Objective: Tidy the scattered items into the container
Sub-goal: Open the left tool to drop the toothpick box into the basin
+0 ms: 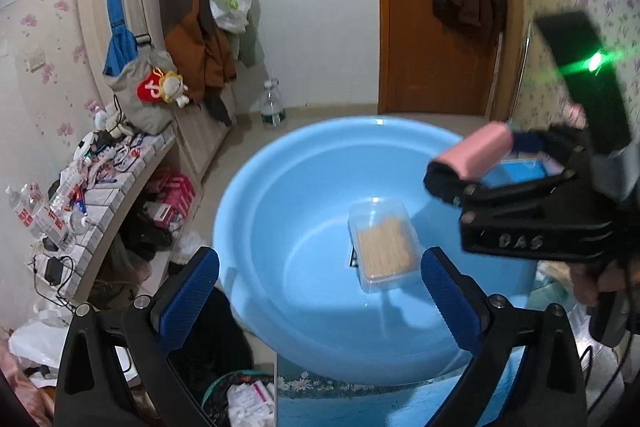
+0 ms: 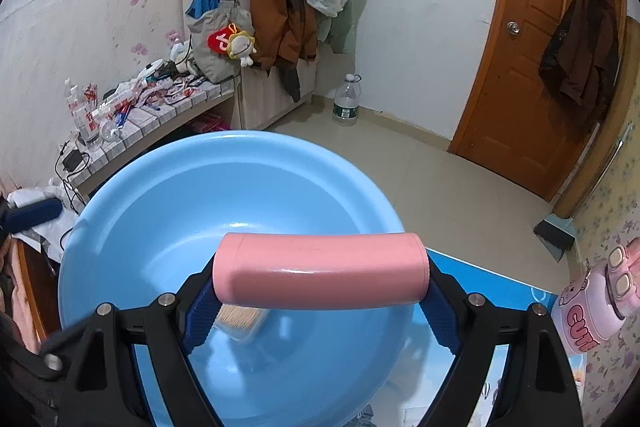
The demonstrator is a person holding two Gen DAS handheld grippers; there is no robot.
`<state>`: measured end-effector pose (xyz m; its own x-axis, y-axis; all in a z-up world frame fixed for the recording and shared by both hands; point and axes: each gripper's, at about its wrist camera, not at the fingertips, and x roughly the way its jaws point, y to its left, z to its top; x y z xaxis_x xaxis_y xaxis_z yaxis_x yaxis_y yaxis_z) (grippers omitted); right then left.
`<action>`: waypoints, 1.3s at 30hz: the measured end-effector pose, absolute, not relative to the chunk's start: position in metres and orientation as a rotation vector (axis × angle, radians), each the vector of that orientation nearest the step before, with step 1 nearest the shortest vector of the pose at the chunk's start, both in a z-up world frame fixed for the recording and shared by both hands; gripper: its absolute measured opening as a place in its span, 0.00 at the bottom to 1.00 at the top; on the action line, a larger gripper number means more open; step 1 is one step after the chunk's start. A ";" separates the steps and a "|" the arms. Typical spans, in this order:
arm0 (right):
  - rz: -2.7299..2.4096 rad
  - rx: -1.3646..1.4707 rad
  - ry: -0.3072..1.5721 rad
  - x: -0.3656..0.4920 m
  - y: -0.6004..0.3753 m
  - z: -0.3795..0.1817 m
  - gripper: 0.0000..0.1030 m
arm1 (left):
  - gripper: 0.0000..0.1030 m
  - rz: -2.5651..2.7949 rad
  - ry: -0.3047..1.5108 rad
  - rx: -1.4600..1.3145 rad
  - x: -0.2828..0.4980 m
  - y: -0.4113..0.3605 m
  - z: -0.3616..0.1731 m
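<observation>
A big light-blue basin [image 1: 280,195] [image 2: 160,211] stands on a table with a printed cover [image 1: 360,407]. Inside it lies a clear plastic box of toothpicks [image 1: 384,245], blurred, also glimpsed behind the right fingers as the box [image 2: 240,319]. My left gripper [image 1: 316,297] stands open above the basin's near rim with nothing between its blue pads [image 1: 192,291]. My right gripper [image 2: 320,279] [image 1: 476,163] is shut on a pink cylinder [image 2: 320,271] [image 1: 476,149], held by its ends crosswise over the basin.
A pink cartoon bottle [image 2: 592,311] stands at the table's right. A cluttered low shelf [image 1: 100,195] runs along the left wall, with coats hanging above. A water bottle [image 2: 347,101] sits on the tile floor before a wooden door [image 2: 532,47].
</observation>
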<state>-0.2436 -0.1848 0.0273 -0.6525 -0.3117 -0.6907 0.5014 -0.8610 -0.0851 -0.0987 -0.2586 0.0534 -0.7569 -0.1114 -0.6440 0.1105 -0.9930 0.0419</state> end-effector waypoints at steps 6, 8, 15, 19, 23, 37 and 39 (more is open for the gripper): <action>-2.441 1.001 0.423 -0.245 -0.190 0.018 0.85 | 1.00 -2.883 0.224 0.960 -0.085 -0.277 0.063; -2.428 1.009 0.439 -0.245 -0.192 0.016 0.85 | 1.00 -2.872 0.257 0.962 -0.085 -0.281 0.062; -2.359 1.051 0.492 -0.242 -0.199 0.005 0.85 | 1.00 -2.854 0.258 0.976 -0.085 -0.283 0.059; -2.336 1.082 0.509 -0.243 -0.201 -0.001 0.85 | 1.00 -2.853 0.250 0.991 -0.087 -0.281 0.056; -2.303 1.104 0.541 -0.243 -0.208 -0.006 0.85 | 1.00 -2.856 0.239 0.999 -0.088 -0.278 0.055; -2.203 1.148 0.674 -0.239 -0.220 -0.013 0.85 | 1.00 -2.846 0.233 1.032 -0.089 -0.277 0.049; -2.185 1.165 0.686 -0.240 -0.219 -0.013 0.85 | 1.00 -2.847 0.234 1.032 -0.088 -0.278 0.049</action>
<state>-0.2398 -0.2194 -0.0130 -0.4622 -0.2372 -0.8545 0.6833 -0.7094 -0.1726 -0.0879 -0.2777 0.0487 -0.7644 -0.0454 -0.6432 0.1497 -0.9827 -0.1086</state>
